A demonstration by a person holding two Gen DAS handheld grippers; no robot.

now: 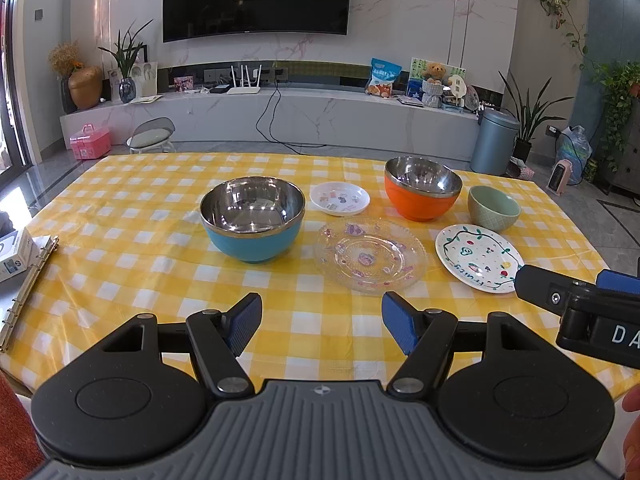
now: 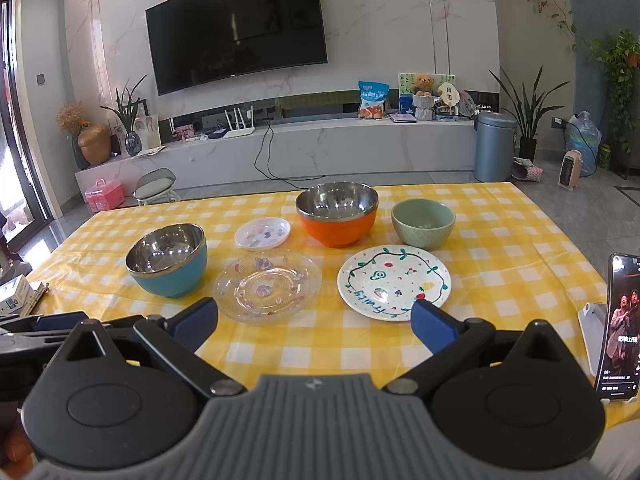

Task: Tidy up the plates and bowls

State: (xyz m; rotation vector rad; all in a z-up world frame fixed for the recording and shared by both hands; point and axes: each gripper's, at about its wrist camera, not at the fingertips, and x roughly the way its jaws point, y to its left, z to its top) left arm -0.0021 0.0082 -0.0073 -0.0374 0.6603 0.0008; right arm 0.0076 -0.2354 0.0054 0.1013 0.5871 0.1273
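Checked tablecloth [image 1: 120, 216] carries everything. Blue bowl [image 1: 252, 218] left, glass plate [image 1: 370, 254] beside it, orange bowl [image 1: 422, 188] behind, painted plate [image 2: 394, 280] near right, green bowl [image 2: 423, 222], small saucer [image 1: 339, 198]. My left gripper [image 1: 318, 322] and right gripper [image 2: 314, 322] both spread wide, empty.

Worktop cloth [image 1: 140, 216] – yellow-and-white check. Left bowl [image 1: 253, 219]: blue outside, steel inside. Far bowl [image 1: 423, 194]: orange outside, steel inside. Small bowl [image 1: 494, 208]: pale green, faint lattice pattern. Clear plate [image 1: 370, 255]: transparent glass, pink and purple motifs. Small plate [image 1: 339, 198]: white, tiny coloured pictures. Painted plate [image 2: 394, 282]: white, green vine ring, red and yellow fruit – blue lettering. Left tool [image 1: 320, 324] and right tool [image 2: 314, 320]: black, blue pads.
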